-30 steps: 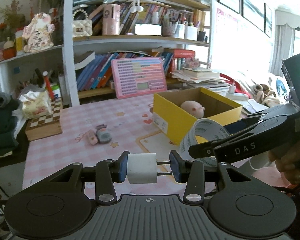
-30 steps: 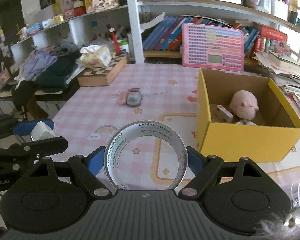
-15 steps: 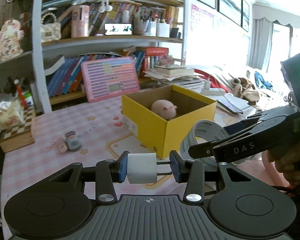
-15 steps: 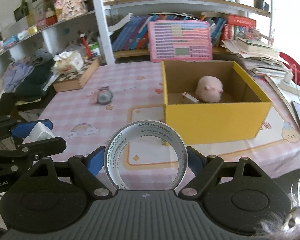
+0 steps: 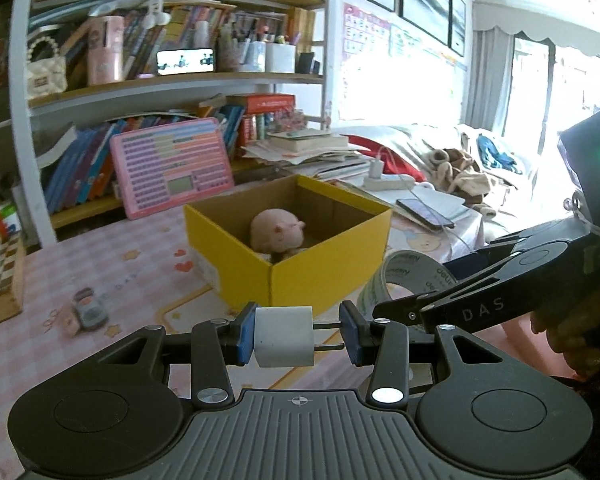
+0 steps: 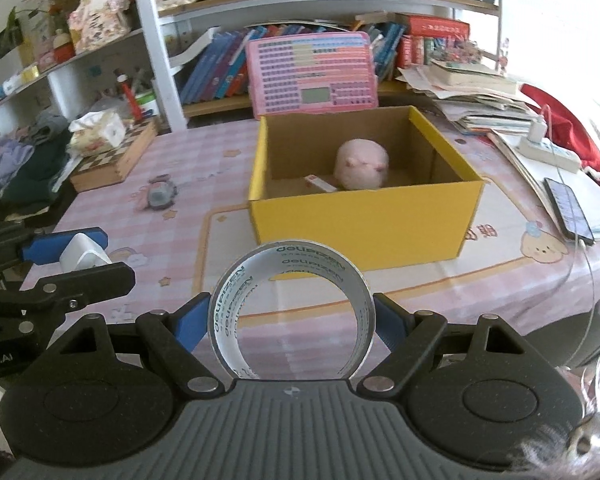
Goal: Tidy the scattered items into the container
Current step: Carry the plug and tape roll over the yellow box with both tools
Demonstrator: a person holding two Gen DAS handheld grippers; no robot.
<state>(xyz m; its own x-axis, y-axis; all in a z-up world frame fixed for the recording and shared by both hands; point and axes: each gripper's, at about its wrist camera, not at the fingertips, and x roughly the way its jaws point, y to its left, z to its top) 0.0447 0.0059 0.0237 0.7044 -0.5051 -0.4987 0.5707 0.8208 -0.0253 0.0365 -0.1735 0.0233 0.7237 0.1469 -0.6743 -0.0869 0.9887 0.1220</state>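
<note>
tape roll (image 6: 290, 312) clamped in right tool (image 6: 292, 320), short of yellow box (image 6: 364, 220).

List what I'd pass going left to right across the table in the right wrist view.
Left gripper with white charger → small toy → tape roll in right gripper → yellow box → phone.
</note>
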